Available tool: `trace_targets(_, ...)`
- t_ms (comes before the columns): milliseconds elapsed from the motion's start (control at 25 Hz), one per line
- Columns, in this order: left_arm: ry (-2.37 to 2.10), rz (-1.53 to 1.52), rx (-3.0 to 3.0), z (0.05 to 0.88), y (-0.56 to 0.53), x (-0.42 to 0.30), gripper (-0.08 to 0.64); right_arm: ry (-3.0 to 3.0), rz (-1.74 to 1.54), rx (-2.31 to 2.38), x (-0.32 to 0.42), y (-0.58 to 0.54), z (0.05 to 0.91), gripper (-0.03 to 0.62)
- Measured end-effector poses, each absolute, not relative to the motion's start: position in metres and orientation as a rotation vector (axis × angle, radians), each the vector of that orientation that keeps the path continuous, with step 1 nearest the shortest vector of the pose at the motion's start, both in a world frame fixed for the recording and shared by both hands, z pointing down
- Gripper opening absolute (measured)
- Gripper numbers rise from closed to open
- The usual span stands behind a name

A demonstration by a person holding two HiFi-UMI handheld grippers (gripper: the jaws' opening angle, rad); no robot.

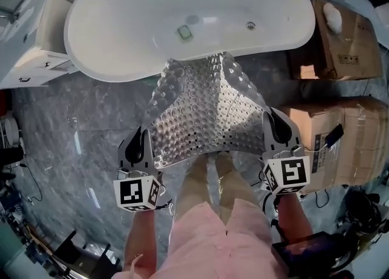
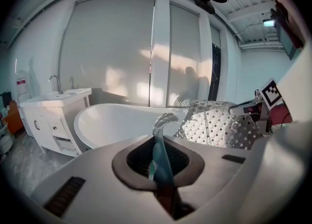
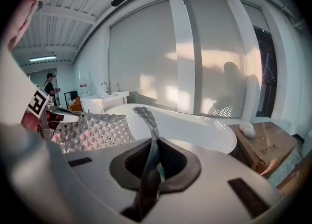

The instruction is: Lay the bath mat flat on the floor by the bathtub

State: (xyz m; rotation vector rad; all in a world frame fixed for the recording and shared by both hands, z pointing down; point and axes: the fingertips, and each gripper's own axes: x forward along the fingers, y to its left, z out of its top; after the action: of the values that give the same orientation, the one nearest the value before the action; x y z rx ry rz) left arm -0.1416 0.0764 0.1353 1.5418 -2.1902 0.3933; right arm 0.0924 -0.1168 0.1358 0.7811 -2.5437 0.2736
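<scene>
Left gripper (image 1: pixel 141 145) clamped on one near corner of the bath mat (image 1: pixel 203 110), right gripper (image 1: pixel 277 129) clamped on the other, mat stretched between them, far edge by the white bathtub (image 1: pixel 121 34)

A clear, bubble-studded plastic bath mat (image 1: pixel 203 110) hangs spread between the left tool (image 1: pixel 141 145) and right tool (image 1: pixel 275 129). Each pinches one near corner.

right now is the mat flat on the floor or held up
Held up, not flat: the left gripper and right gripper are each shut on a near corner of the mat, which bows between them.
</scene>
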Motion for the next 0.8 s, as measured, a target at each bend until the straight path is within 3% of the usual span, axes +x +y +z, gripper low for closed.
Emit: trace_targets(800, -2.126, 0.437, 1.516, 0.201, 0.098, -0.146, 0.037, -2.469, 0.319, 0.757, 0.094, -0.096, 0.2, 0.028)
